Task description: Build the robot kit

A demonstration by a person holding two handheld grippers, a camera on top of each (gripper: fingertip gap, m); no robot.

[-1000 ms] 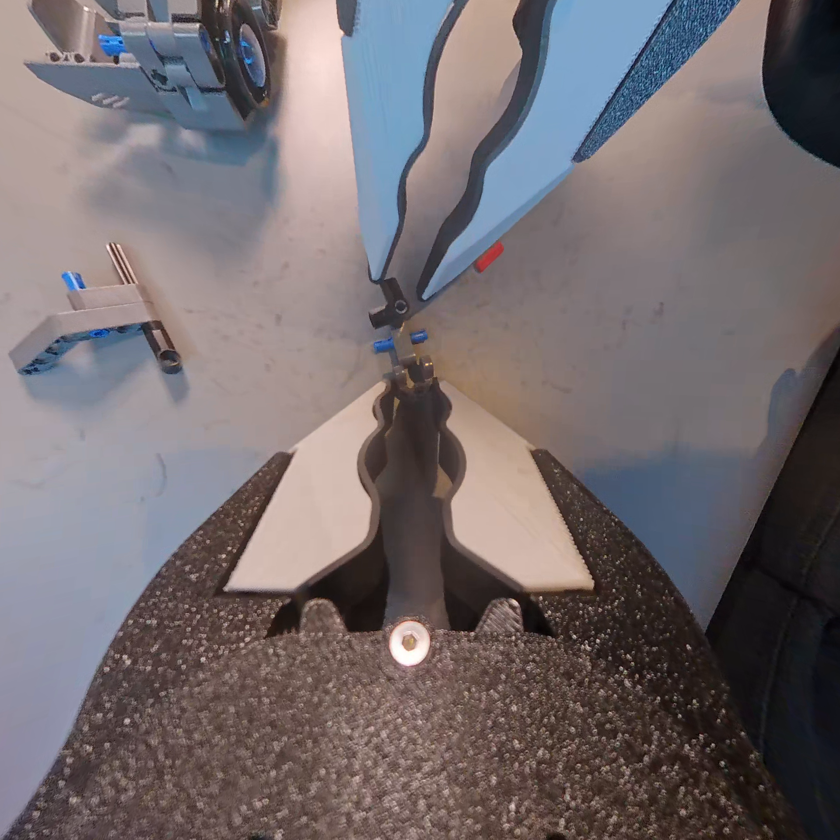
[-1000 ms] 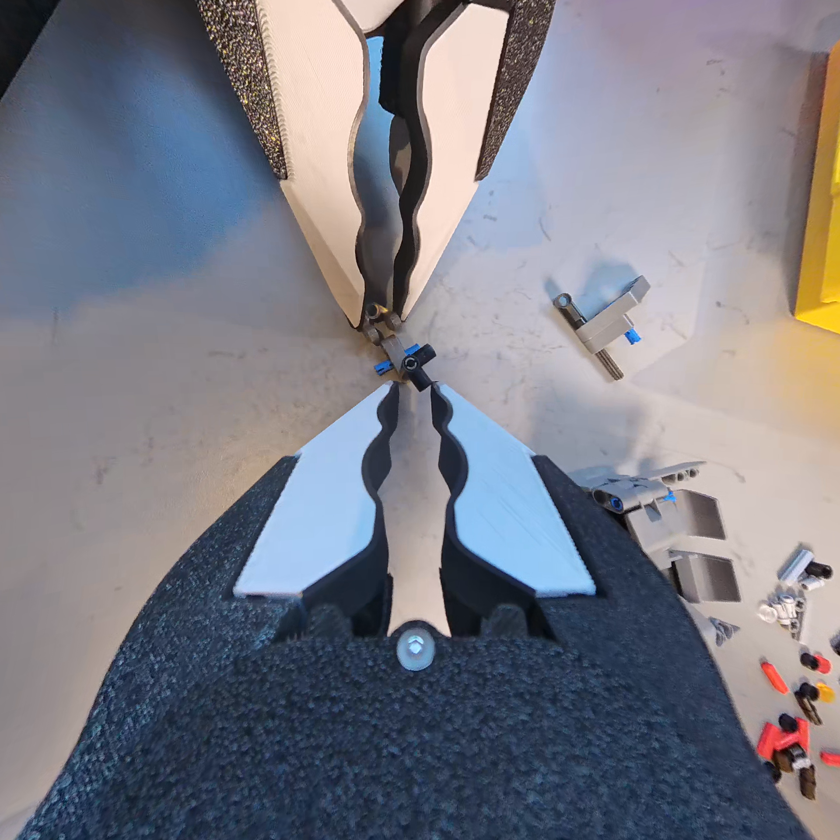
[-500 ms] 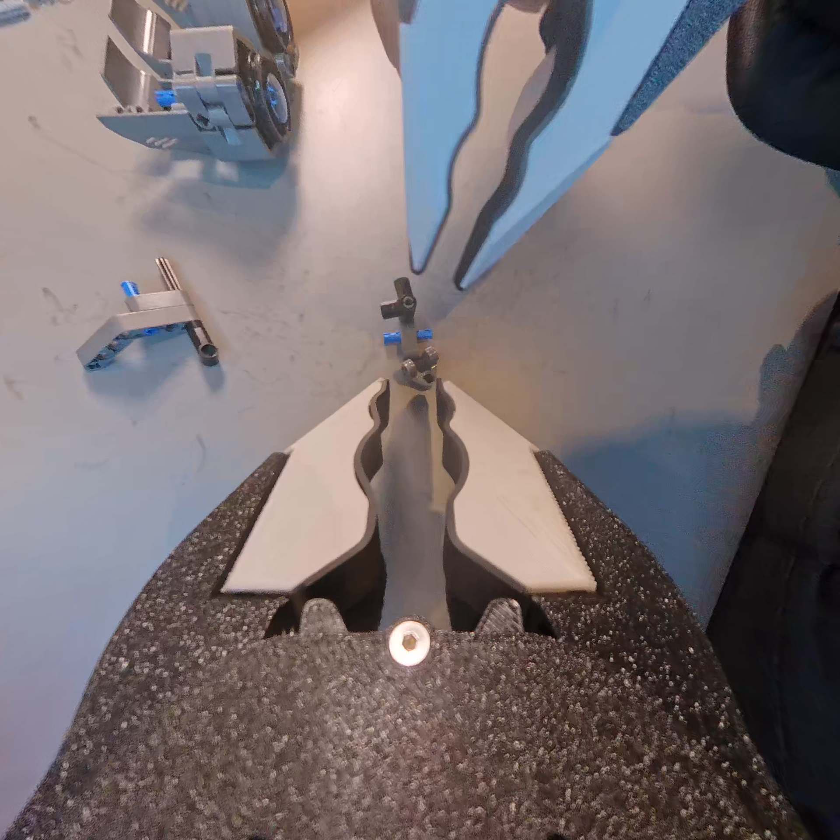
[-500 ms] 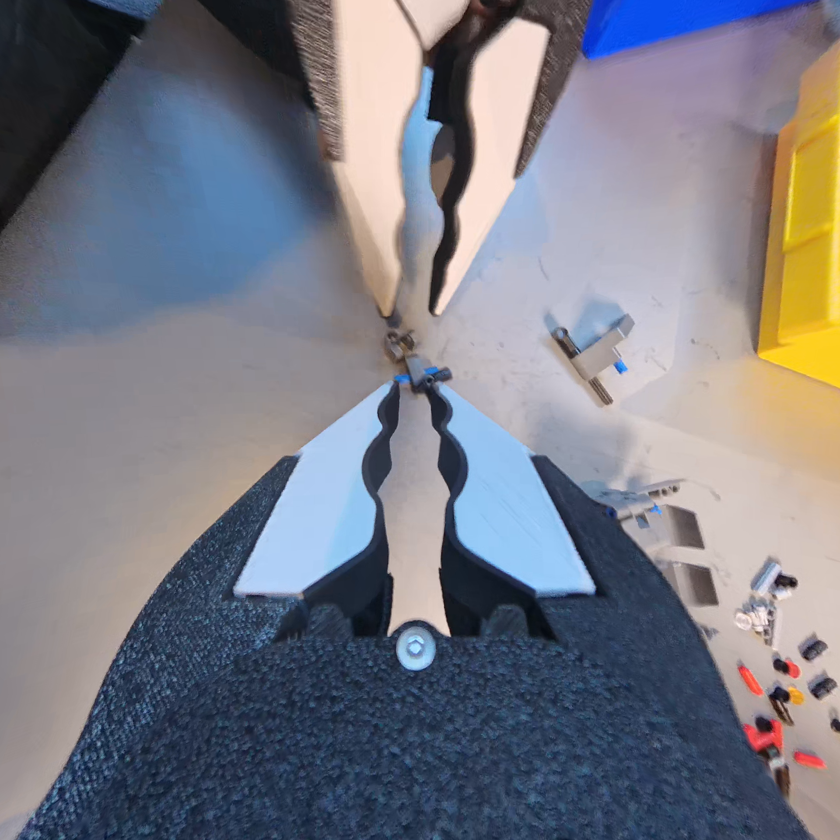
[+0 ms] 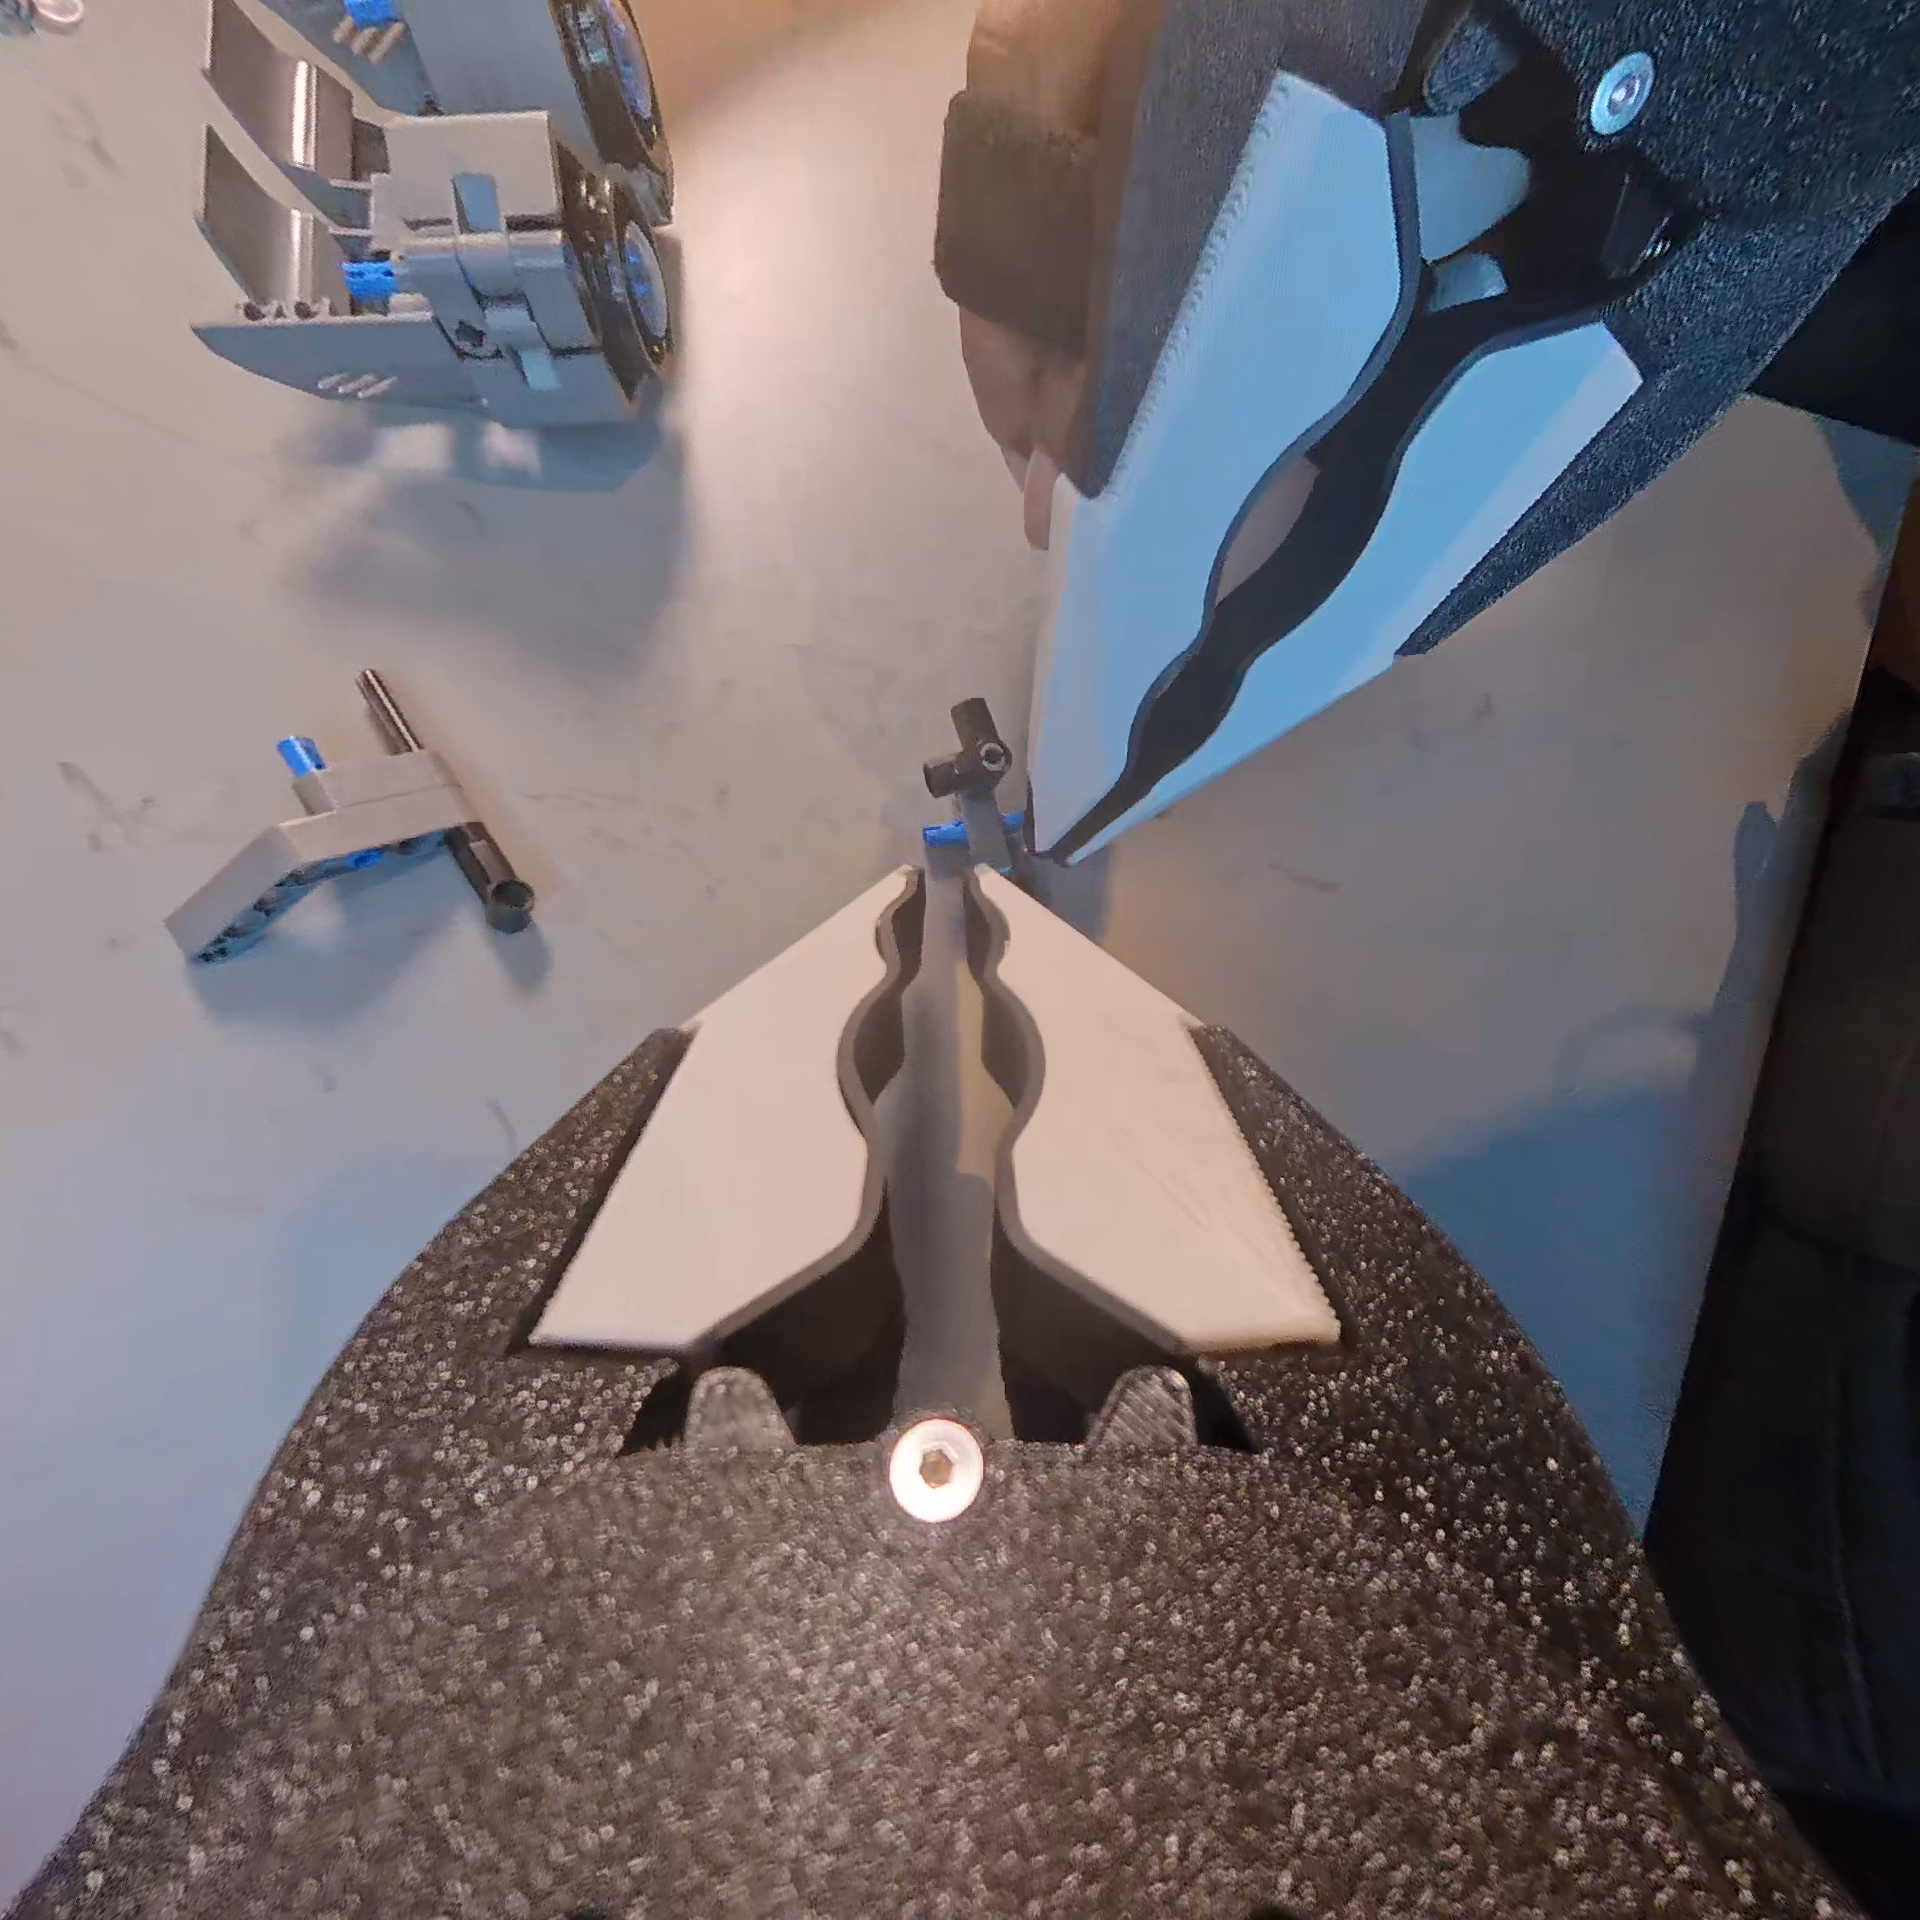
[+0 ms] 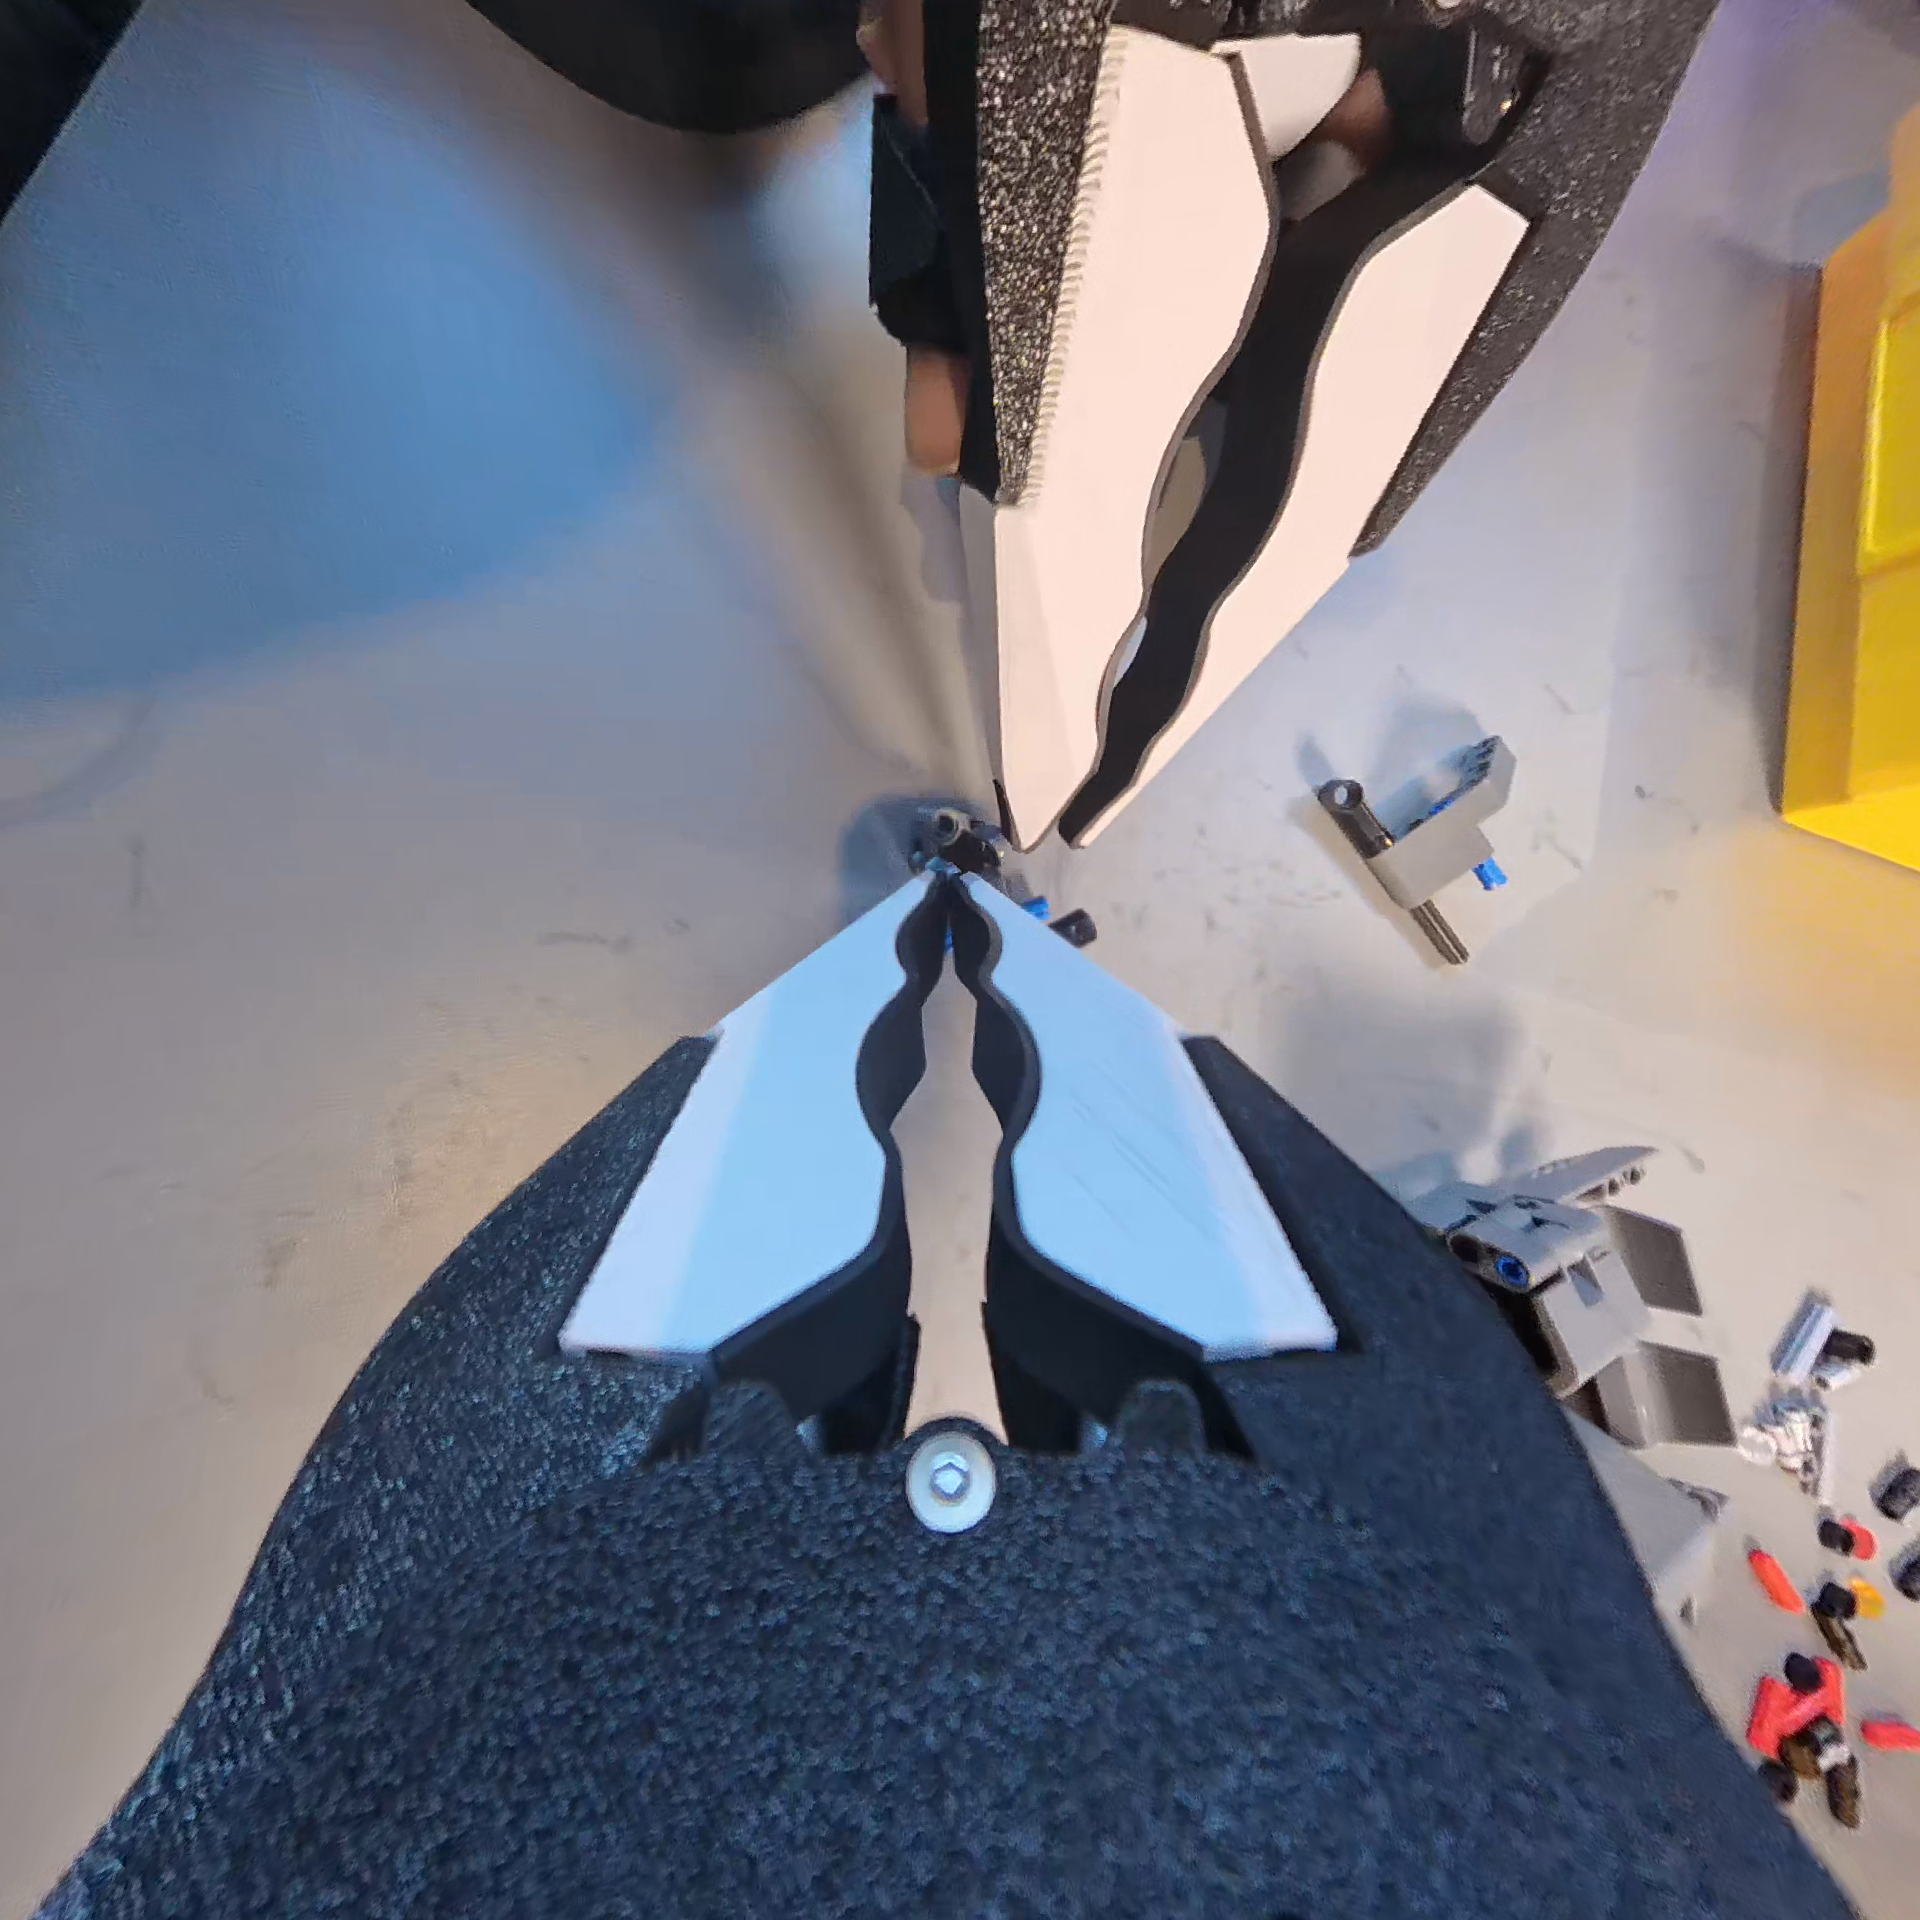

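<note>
While the small black-and-blue connector assembly (image 5: 971,790) is pinched between both tips just above the pale table (image 5: 727,623), left gripper (image 5: 943,875) and right gripper (image 6: 948,879) are clenched on it, so squeezing is best kept gentle and aligned.

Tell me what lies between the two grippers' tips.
In the left wrist view, a small connector piece, grey and black with blue pins, sits between the left gripper and right gripper.
</note>
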